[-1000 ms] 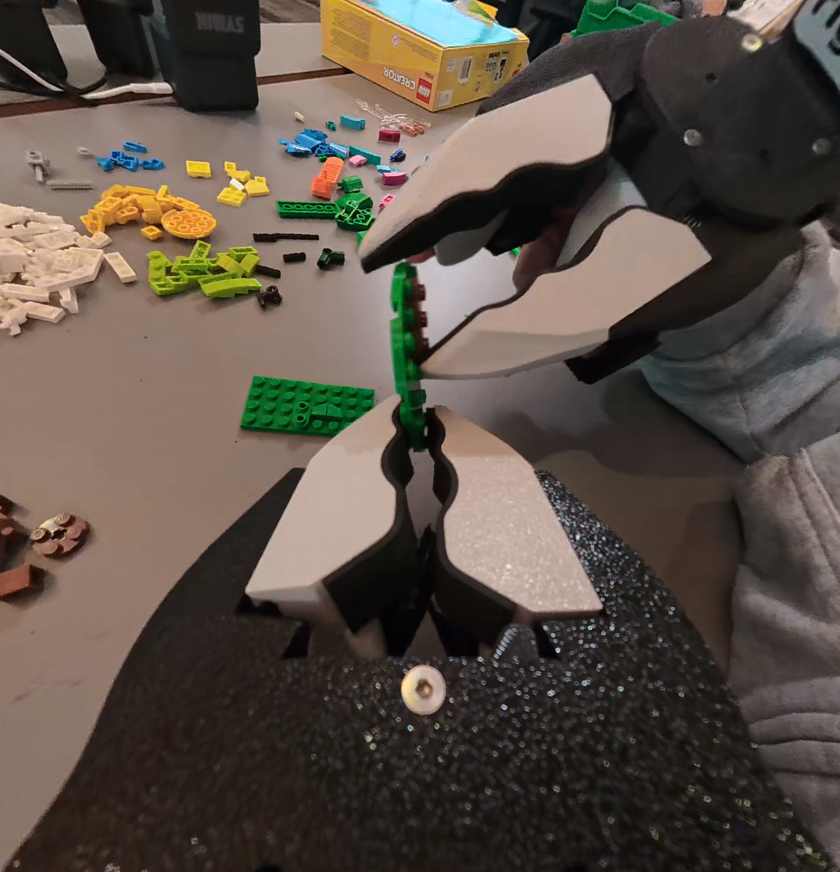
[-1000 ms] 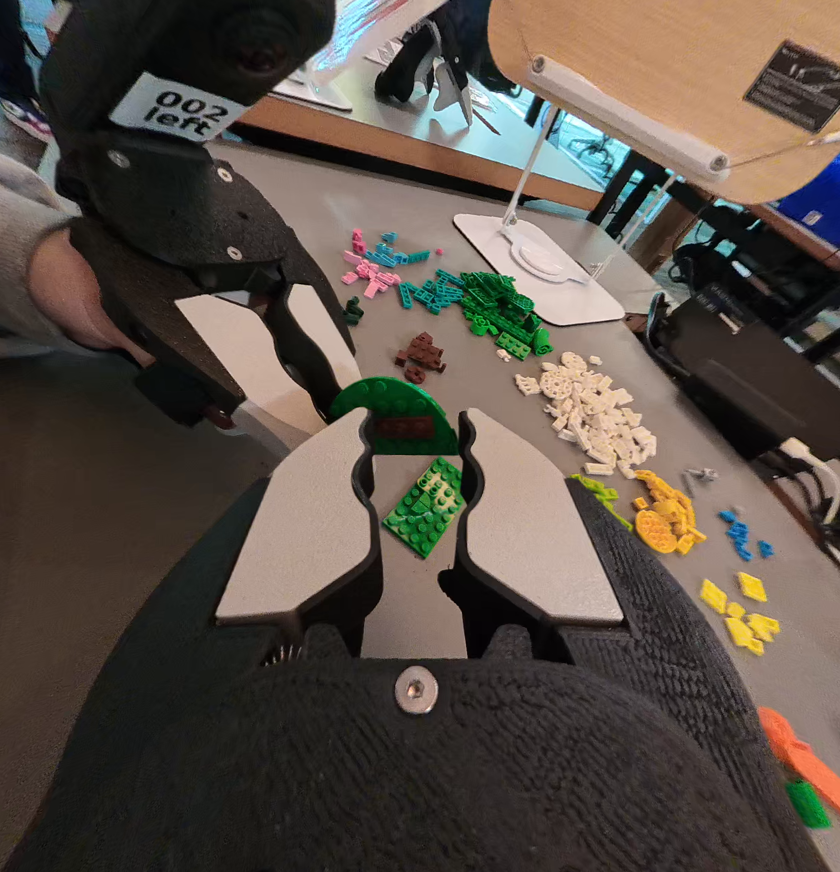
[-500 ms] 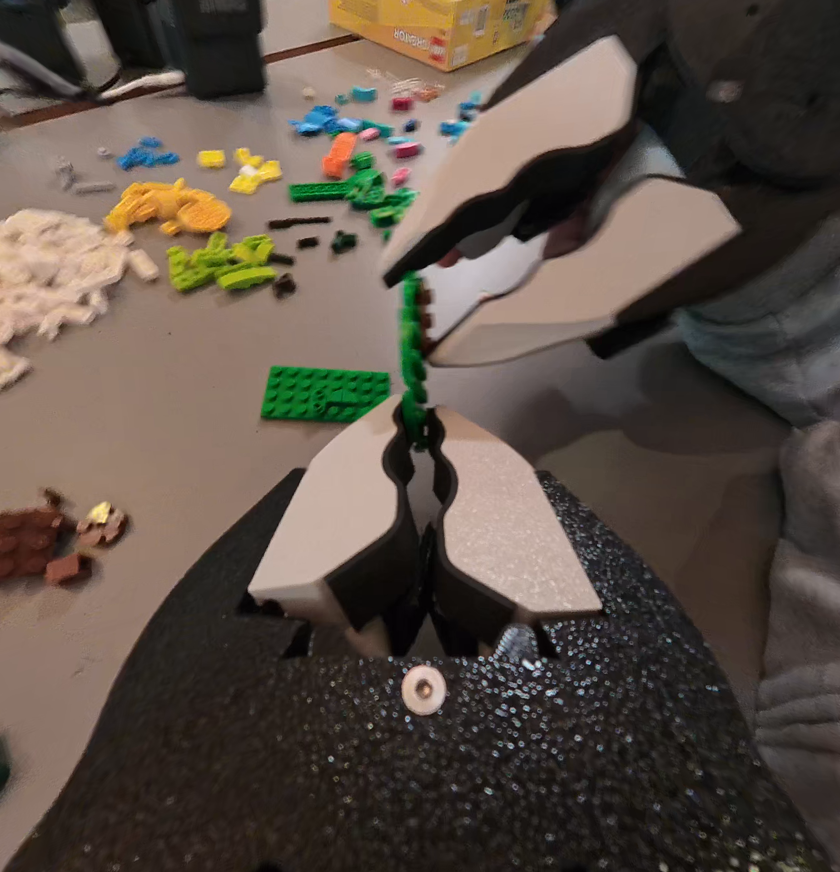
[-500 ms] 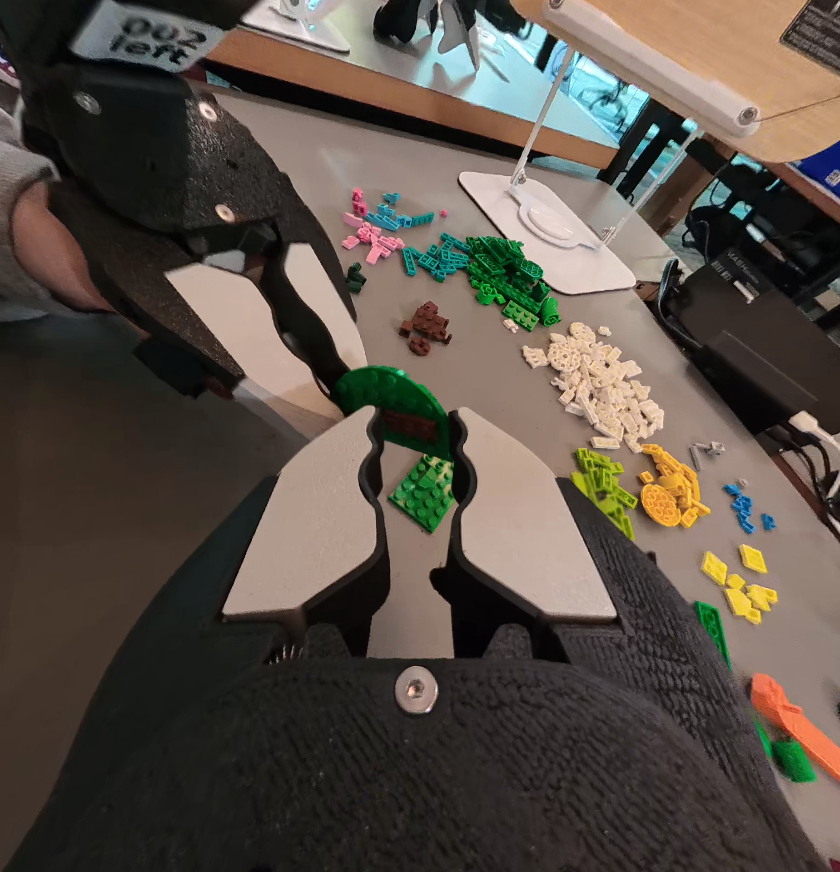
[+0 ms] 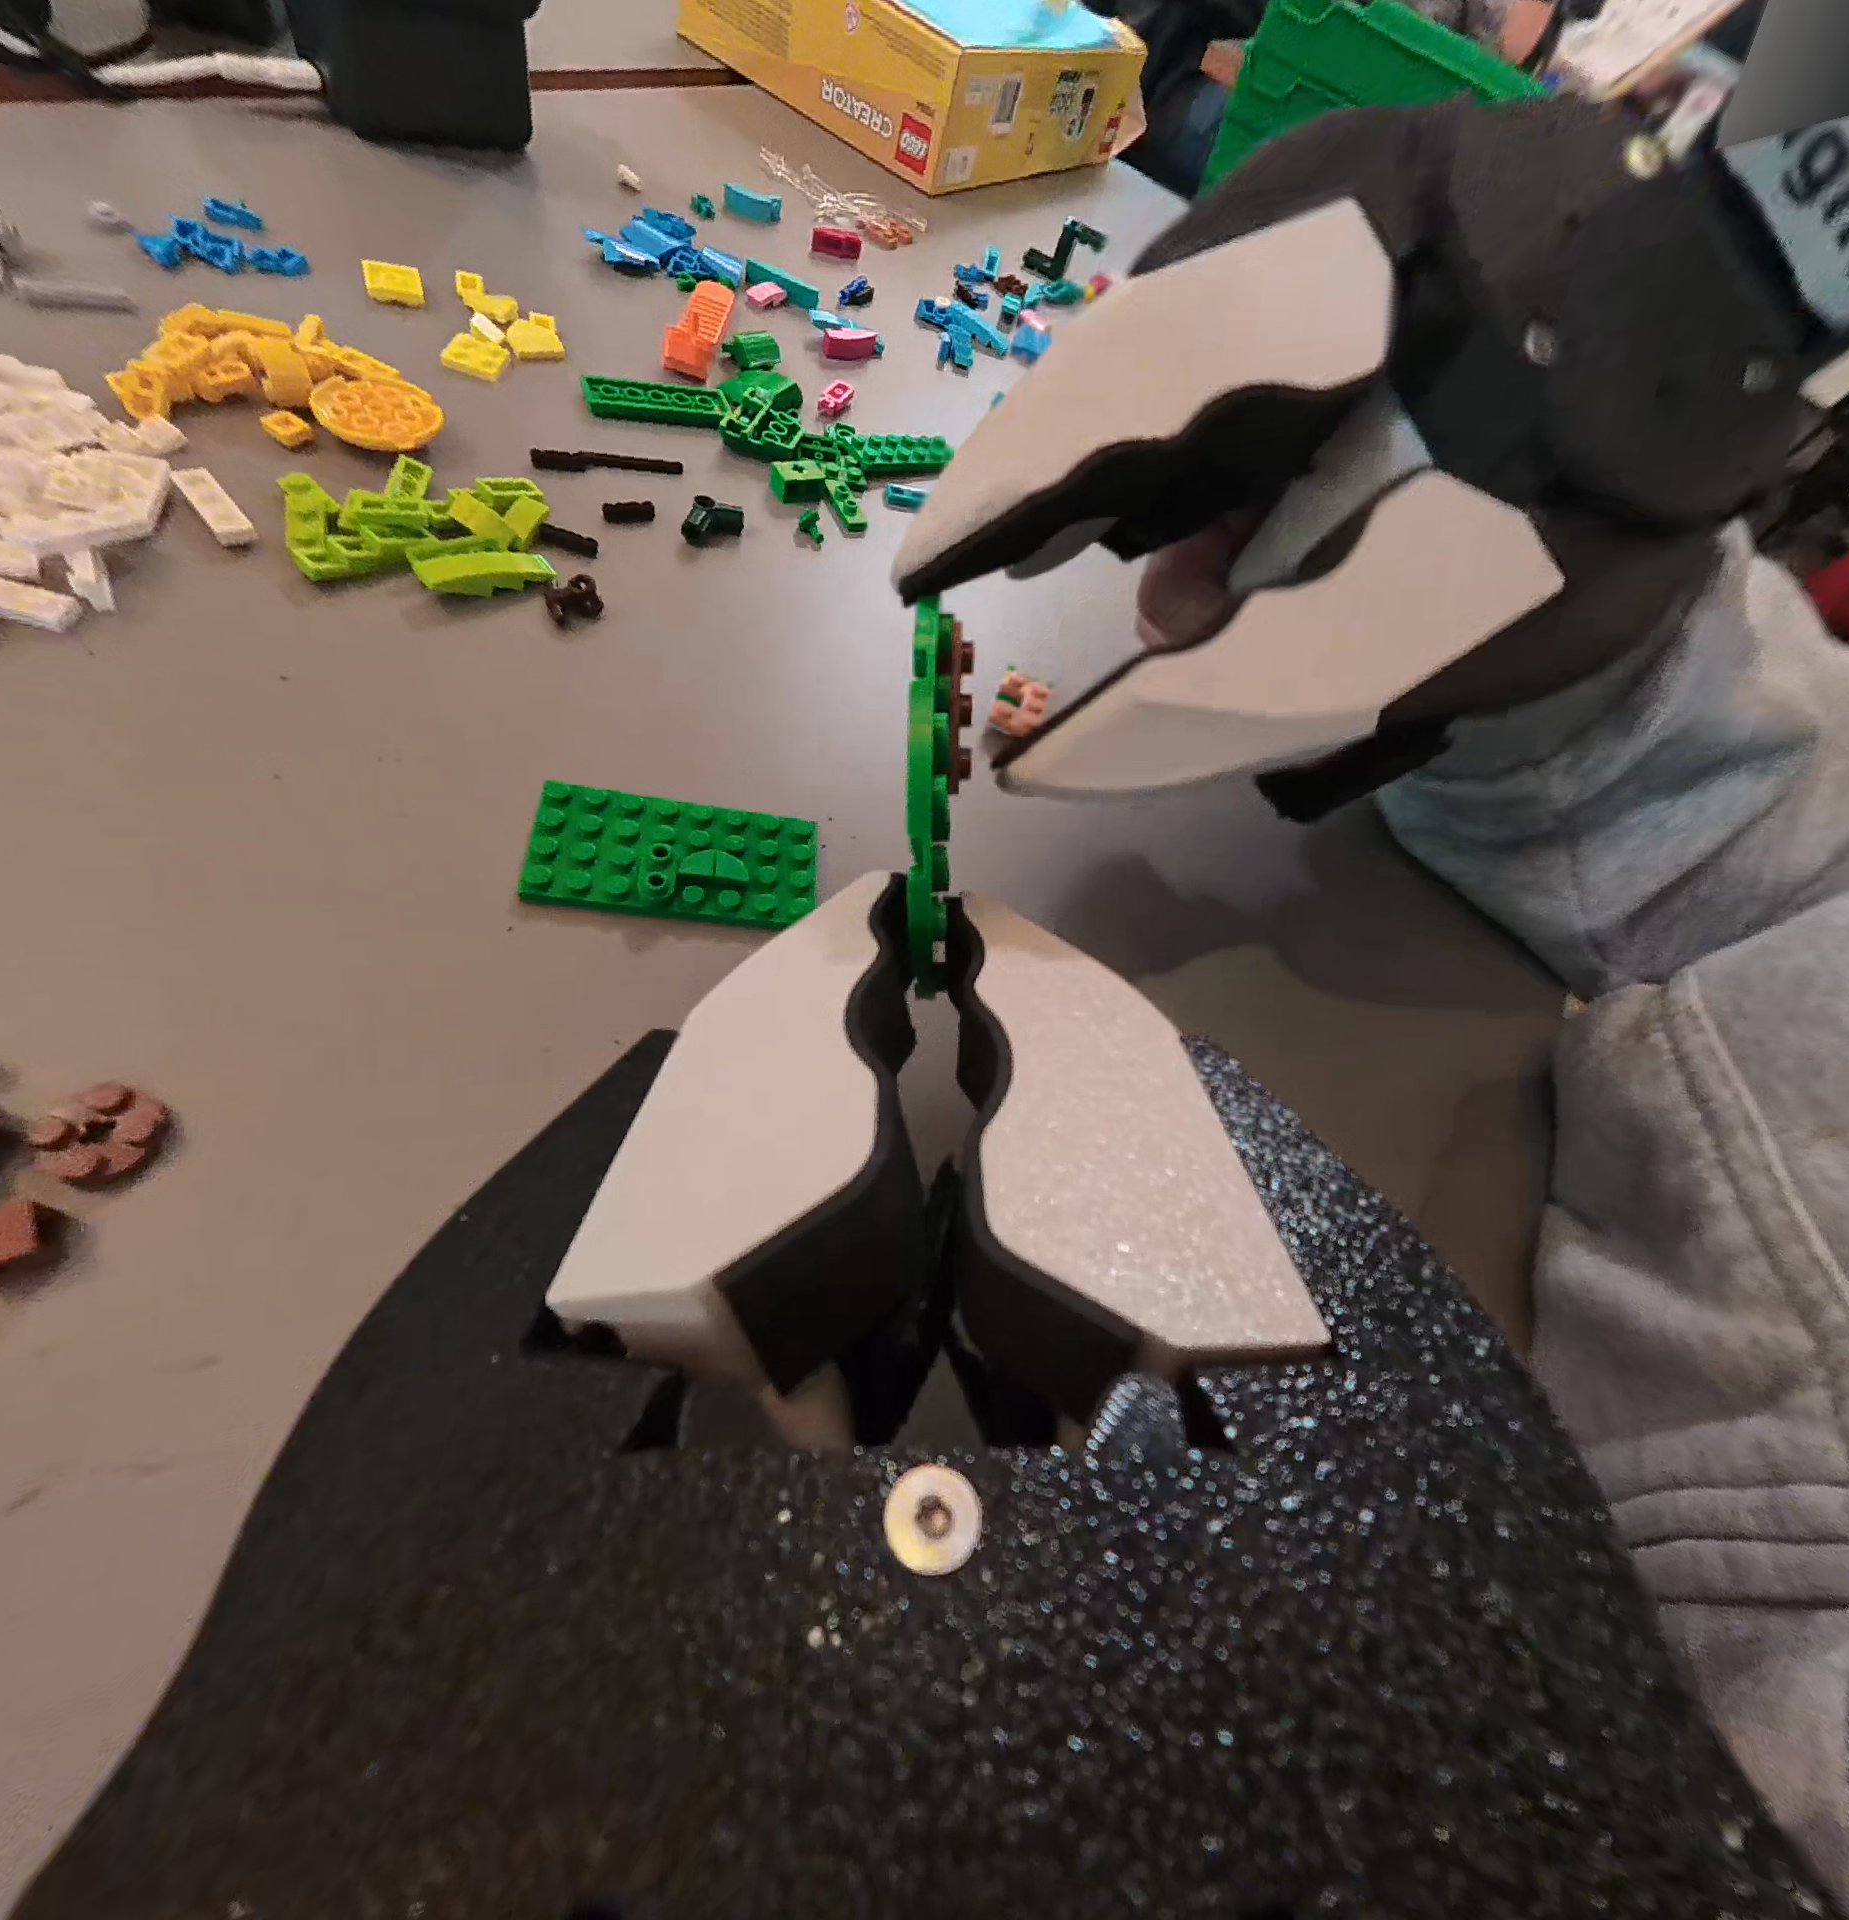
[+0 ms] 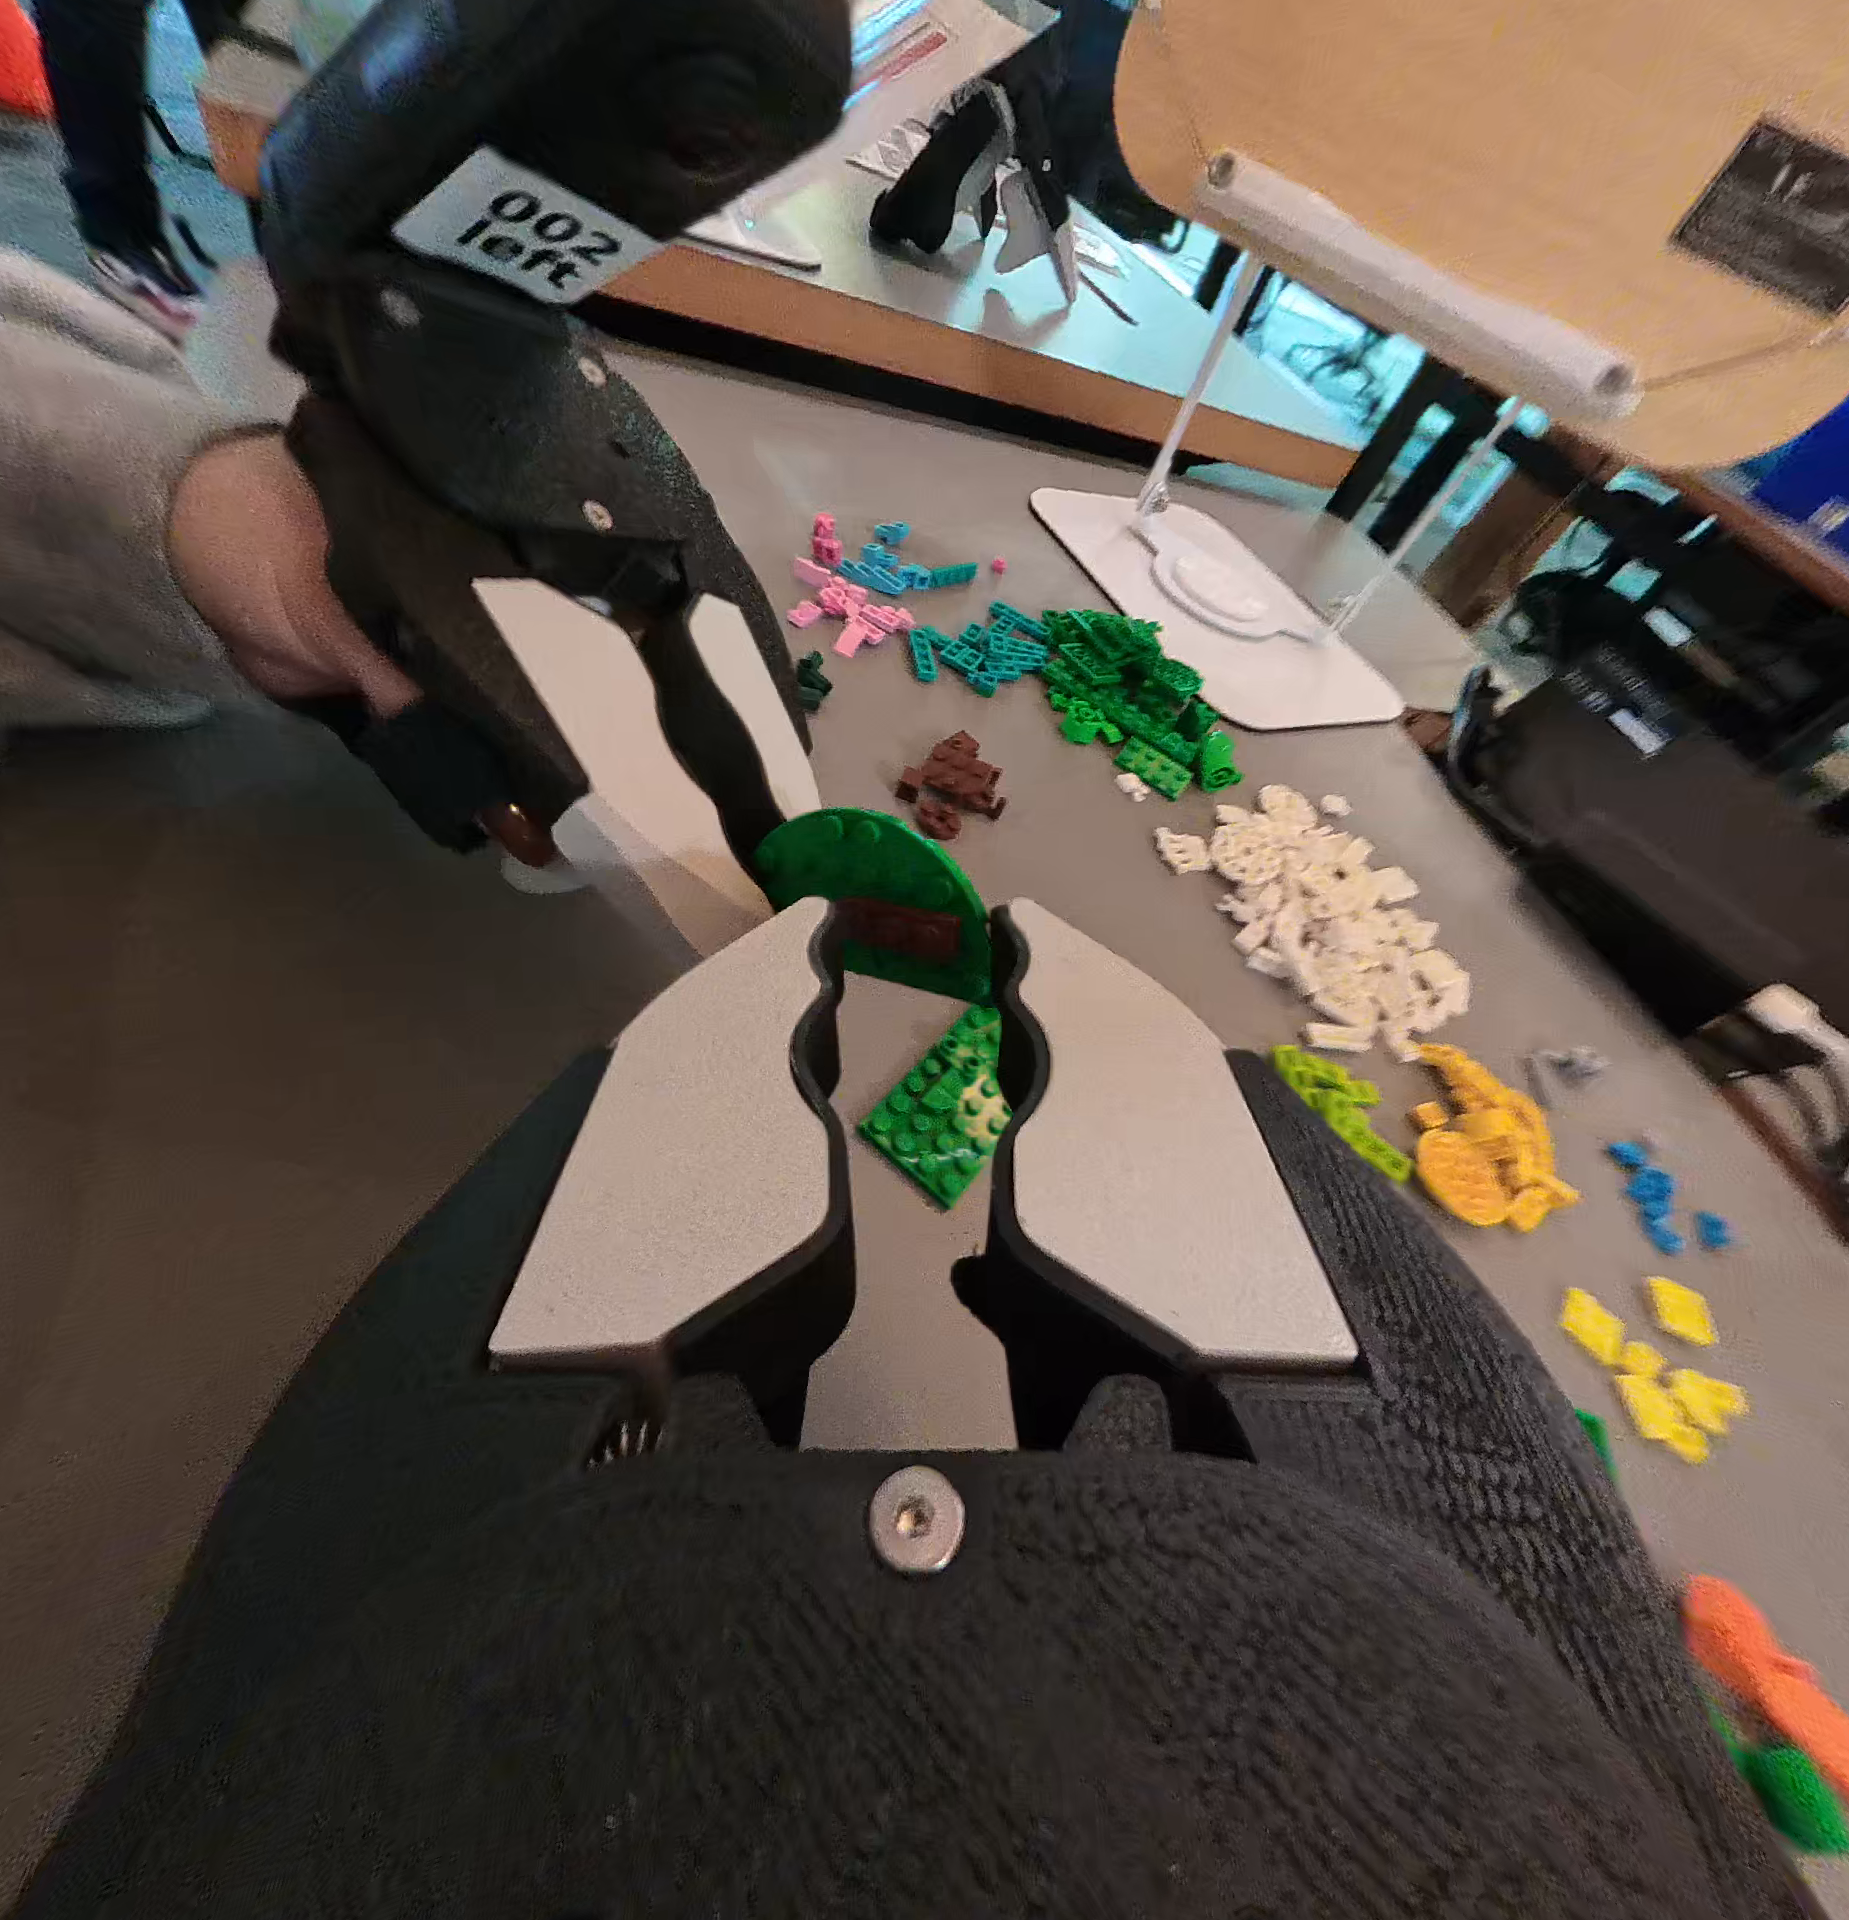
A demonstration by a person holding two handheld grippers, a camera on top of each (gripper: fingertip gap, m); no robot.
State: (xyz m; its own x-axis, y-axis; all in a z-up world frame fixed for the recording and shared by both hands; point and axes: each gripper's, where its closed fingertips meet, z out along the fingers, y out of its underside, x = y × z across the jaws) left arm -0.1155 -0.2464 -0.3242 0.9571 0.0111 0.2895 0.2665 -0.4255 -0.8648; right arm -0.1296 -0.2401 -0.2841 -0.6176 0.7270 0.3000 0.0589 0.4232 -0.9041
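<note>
A green half-round plate (image 5: 928, 748) with a small brown plate (image 5: 964, 707) stuck on its face stands on edge above the grey table. My left gripper (image 5: 925, 914) is shut on its lower end. My right gripper (image 5: 956, 691) comes in from the right. Its upper fingertip sits on the plate's top end, its lower one by the brown plate's lower end. In the right wrist view my right gripper (image 6: 909, 925) straddles the green plate (image 6: 878, 873) and brown plate (image 6: 899, 930), its right pad against the plate's corner. The left gripper (image 6: 769, 831) holds the far side.
A flat green plate (image 5: 671, 852) lies on the table under the grippers. Sorted brick piles lie around: white (image 6: 1335, 925), lime (image 5: 421, 520), orange-yellow (image 5: 276, 374), brown (image 6: 951, 779), green (image 6: 1128, 675). A yellow box (image 5: 920, 83) and a white stand base (image 6: 1211, 603) sit at the far edges. The gap from one gripper's tips to the other's is roughly 4 centimeters.
My right gripper's fingers have closed in on the green half-round plate and stayed there. My left gripper has kept its grip on the plate's end. Both views have shifted slightly.
</note>
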